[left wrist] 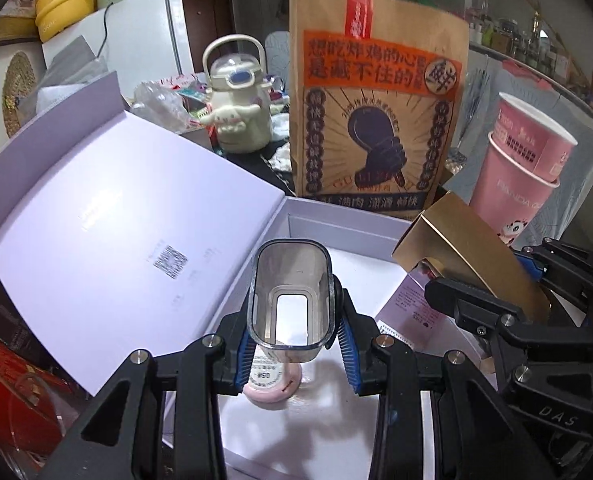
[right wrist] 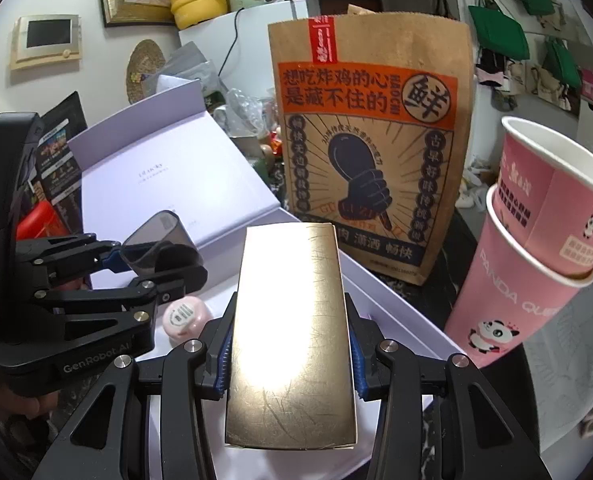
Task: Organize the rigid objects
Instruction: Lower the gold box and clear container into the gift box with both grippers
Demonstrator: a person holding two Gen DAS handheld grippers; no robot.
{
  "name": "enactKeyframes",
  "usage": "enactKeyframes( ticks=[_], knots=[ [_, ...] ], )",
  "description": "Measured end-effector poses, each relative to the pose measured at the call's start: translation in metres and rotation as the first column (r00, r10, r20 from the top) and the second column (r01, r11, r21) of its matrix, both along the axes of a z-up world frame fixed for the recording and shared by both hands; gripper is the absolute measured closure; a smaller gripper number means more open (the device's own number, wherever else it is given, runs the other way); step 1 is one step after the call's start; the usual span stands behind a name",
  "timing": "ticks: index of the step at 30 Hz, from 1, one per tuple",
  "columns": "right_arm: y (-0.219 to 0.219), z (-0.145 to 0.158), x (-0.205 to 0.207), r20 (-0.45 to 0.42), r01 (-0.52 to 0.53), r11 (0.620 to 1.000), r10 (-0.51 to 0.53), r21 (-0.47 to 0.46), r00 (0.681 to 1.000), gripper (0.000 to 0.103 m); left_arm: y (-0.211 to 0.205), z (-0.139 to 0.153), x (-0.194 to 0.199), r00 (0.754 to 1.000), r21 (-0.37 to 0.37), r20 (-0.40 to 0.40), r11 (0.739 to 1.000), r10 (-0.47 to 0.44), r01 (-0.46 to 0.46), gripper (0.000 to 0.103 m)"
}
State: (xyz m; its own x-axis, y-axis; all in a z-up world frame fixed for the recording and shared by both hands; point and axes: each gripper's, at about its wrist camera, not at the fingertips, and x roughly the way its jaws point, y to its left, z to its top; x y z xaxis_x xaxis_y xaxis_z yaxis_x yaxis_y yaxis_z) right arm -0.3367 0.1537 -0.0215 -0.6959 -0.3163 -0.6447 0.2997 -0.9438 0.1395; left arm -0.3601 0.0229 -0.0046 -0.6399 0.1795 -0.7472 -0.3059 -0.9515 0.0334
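At the bottom centre of the left wrist view, the left tongs point(left wrist: 296, 344) are clenched on a clear smoky cap point(left wrist: 290, 300), held open end toward the camera, probably so it can be fitted over something. Just beneath it, a small pink jar point(left wrist: 270, 386) is seen lying on the floor of the white box point(left wrist: 336, 236), which suggests the cap is meant for it.

In the right wrist view, at lower centre, the right tongs point(right wrist: 290, 344) are clenched on a gold carton point(right wrist: 292, 336), gripped across its narrow sides and held lengthwise above the same box, apparently to be laid inside.

Further back, the box's lid point(left wrist: 108, 208) is folded open at the left of the frame, leaving the tray clear for packing. Behind the box a printed paper bag point(right wrist: 370, 144) is stood on the tabletop, and stacked pink cups point(right wrist: 536, 248) are seen at the right edge.
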Motion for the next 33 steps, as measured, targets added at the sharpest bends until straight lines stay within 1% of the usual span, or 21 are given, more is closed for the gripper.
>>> enactKeyframes(
  ticks=[7,12,16,23,26,33],
  knots=[
    [-0.001,-0.012,-0.003,-0.012,0.029,0.998,-0.028,0.064,1.000,0.059,0.009,-0.014,-0.004,0.999,-0.023,0.039,1.000,-0.007,0.008,0.067],
    [0.000,-0.021,-0.008,0.003,0.033,0.997,-0.033,0.071,0.999,0.059,0.012,-0.025,-0.005,0.998,-0.044,0.058,0.999,0.006,-0.003,0.067],
    [-0.001,-0.024,-0.009,-0.004,0.043,0.995,-0.042,0.094,0.999,0.059,0.012,-0.031,-0.008,0.997,-0.048,0.078,0.999,0.014,-0.010,0.067],
    [-0.005,-0.034,-0.013,0.012,0.047,0.991,-0.049,0.127,0.999,0.059,0.016,-0.043,-0.015,0.993,-0.061,0.116,0.998,0.030,-0.023,0.067],
    [-0.006,-0.037,-0.014,0.015,0.051,0.988,-0.054,0.148,0.998,0.059,0.016,-0.046,-0.012,0.993,-0.070,0.110,0.997,0.031,-0.024,0.067],
    [-0.005,-0.045,-0.019,0.038,0.063,0.985,-0.070,0.160,0.997,0.057,0.015,-0.046,-0.011,0.993,-0.072,0.108,0.997,0.040,-0.032,0.067]
  ],
)
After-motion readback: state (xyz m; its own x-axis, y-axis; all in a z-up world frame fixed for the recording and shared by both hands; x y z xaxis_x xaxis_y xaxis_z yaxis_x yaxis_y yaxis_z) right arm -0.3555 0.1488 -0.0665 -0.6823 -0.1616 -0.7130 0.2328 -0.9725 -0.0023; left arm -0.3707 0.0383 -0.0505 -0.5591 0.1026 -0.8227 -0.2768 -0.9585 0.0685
